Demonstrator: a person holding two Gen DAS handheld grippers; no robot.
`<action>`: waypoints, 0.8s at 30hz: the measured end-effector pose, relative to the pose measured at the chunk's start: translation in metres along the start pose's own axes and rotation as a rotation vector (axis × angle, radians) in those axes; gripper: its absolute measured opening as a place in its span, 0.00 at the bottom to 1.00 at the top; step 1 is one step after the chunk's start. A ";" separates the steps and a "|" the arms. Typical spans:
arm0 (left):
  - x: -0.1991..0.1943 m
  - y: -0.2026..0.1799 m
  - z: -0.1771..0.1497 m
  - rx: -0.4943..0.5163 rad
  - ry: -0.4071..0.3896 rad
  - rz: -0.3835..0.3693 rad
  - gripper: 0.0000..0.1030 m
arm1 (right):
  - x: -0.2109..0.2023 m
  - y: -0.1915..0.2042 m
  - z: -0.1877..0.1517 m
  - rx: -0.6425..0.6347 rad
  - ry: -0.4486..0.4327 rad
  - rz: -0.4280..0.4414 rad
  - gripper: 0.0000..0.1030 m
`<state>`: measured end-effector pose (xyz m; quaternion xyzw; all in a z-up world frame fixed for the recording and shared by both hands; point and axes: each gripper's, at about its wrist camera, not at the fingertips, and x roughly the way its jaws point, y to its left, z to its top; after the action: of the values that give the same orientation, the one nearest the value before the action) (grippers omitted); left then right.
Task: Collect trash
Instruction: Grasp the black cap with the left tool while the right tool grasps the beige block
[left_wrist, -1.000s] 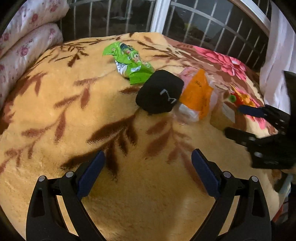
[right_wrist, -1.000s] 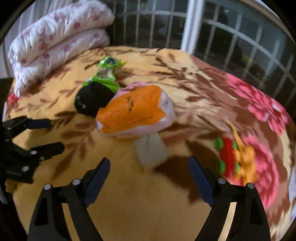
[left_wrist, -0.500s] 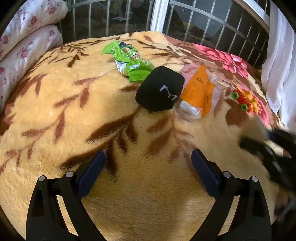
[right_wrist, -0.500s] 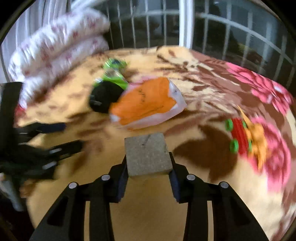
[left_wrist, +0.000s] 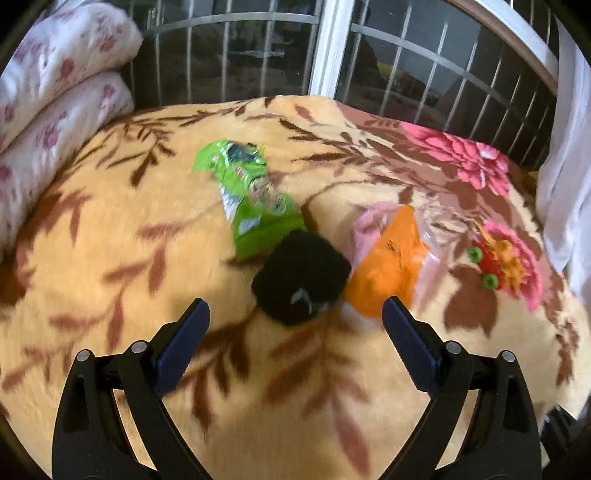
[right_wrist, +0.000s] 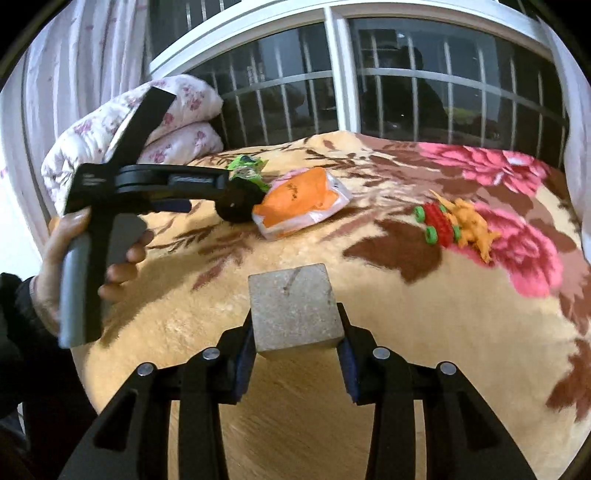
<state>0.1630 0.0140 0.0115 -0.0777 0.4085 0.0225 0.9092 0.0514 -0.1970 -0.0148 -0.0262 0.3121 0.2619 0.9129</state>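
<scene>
Right claw (right_wrist: 295, 345) is clamped on a grey block (right_wrist: 294, 308), jaws just closed onto its two side faces, held clear above the bed (right_wrist: 369, 387) near its front edge. The block looks stiff and light, likely foam; side faces suit the grip. Left claw (left_wrist: 295, 332) stands wide open, empty, angled down toward a black bundle (left_wrist: 301, 282) mid-bed, with a green wrapper (left_wrist: 255, 206) and orange packet (left_wrist: 388, 266) touching it. Wrappers look thin and crinkly; pinch an edge. The left hand (right_wrist: 74, 251) grips its handle.
</scene>
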 end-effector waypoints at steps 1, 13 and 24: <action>0.006 -0.002 0.002 0.009 0.000 0.006 0.89 | 0.000 -0.001 -0.001 -0.002 -0.002 -0.005 0.38; 0.037 0.010 0.014 -0.015 0.001 -0.051 0.68 | 0.004 -0.007 -0.001 0.033 0.014 -0.006 0.38; 0.008 0.018 -0.012 0.023 0.002 -0.080 0.52 | 0.004 -0.012 -0.001 0.058 0.010 -0.006 0.38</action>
<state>0.1582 0.0295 -0.0044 -0.0834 0.4063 -0.0187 0.9097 0.0594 -0.2059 -0.0192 -0.0020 0.3243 0.2500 0.9123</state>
